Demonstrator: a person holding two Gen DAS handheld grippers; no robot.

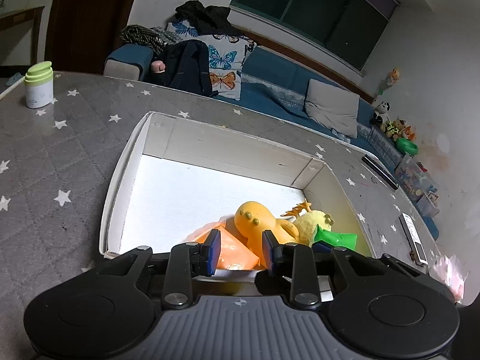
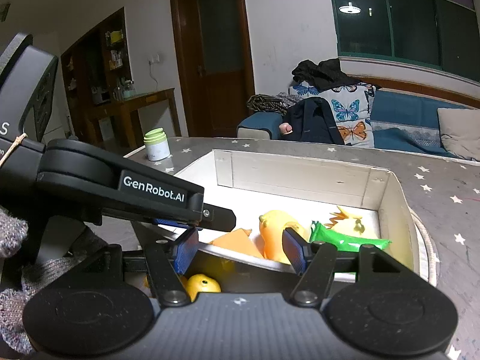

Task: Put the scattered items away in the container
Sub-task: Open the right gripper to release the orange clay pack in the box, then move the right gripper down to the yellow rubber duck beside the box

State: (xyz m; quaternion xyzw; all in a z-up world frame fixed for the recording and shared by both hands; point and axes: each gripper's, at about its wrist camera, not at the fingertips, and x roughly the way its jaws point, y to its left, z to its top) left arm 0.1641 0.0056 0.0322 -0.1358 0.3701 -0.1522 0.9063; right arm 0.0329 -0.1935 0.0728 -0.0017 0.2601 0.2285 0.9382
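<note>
Grey star-patterned desk (image 1: 45,156) carries the white container (image 1: 126,162), toys heaped in its near corner. Both the left hand-held gripper (image 1: 241,250) and right hand-held gripper (image 2: 240,247) hover released, empty, above its near rim. A yellow toy (image 2: 202,283) outside that rim looks next to be grasped.

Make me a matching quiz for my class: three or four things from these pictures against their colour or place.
Things:
1. duck
2. jar
3. remote
4. box

Descriptions:
A. white, green lid, on the table
B. white, open-topped, holding toys
C. orange, lying in the box
D. white, flat on the table beside the box

Pairs: 1-C, 2-A, 3-D, 4-B
</note>
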